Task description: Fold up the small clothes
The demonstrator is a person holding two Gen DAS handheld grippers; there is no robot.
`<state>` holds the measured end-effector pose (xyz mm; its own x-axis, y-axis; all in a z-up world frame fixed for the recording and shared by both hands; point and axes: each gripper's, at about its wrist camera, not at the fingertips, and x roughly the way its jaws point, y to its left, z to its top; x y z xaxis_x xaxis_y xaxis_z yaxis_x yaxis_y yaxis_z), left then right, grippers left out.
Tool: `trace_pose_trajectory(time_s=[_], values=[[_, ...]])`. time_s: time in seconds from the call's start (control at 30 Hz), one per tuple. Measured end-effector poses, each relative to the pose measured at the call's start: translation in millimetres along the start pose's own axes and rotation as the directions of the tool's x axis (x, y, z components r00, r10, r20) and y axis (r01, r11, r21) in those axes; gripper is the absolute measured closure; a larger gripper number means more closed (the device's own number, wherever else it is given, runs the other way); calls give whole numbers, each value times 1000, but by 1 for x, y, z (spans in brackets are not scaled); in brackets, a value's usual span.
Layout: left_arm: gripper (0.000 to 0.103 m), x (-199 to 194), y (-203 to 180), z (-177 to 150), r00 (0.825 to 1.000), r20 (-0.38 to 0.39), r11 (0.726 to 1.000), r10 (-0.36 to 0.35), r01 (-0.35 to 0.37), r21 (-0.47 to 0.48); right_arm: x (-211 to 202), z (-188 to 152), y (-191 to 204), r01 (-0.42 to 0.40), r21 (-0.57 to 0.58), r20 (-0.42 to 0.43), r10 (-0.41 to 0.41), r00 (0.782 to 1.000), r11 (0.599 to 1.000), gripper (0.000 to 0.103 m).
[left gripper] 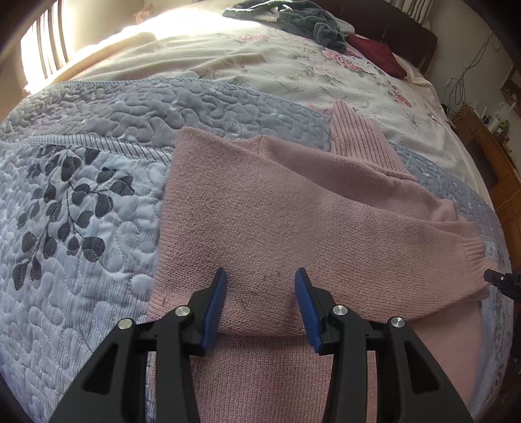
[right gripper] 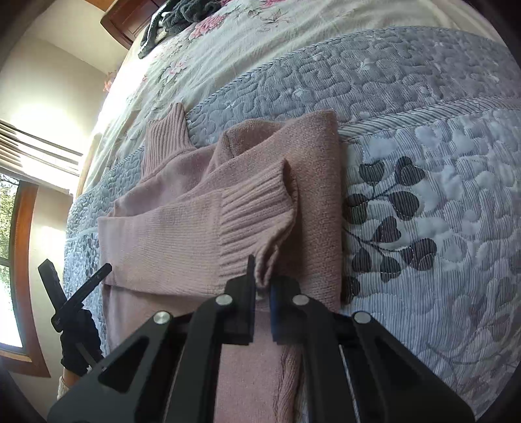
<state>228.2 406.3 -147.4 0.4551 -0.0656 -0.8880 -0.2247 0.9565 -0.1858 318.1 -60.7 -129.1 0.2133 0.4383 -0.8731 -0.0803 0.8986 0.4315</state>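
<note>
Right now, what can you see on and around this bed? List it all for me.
pink sweater: one, dusty pink knit, partly folded on the quilt, sleeve laid across the body
quilt: one, grey-blue with dark leaf print, under the sweater
floral sheet: one, cream with pink flowers, beyond the quilt
grey clothes: a pile, dark grey, far end of the bed
red cushion: one, dark red, beside the pile
window: one, wood-framed, at the left of the right wrist view
left gripper: open, over the sweater
right gripper: pinching the ribbed sleeve cuff
</note>
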Motion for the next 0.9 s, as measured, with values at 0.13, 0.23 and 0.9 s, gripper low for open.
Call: trace_pose_trajectory(time_s=[0.13, 0.23, 0.9], values=[[59, 5, 7, -4, 1000, -2, 1000, -20, 20, -8, 16, -5, -10, 59, -18, -27, -59, 998, 998, 97], [59, 6, 7, -4, 1000, -8, 1000, -21, 21, -2, 13, -6, -11, 53, -18, -25, -53, 998, 998, 95], [40, 17, -67, 119, 989, 14, 988, -145, 144, 59, 35, 126, 84, -150, -127, -11, 150, 989, 981, 51]])
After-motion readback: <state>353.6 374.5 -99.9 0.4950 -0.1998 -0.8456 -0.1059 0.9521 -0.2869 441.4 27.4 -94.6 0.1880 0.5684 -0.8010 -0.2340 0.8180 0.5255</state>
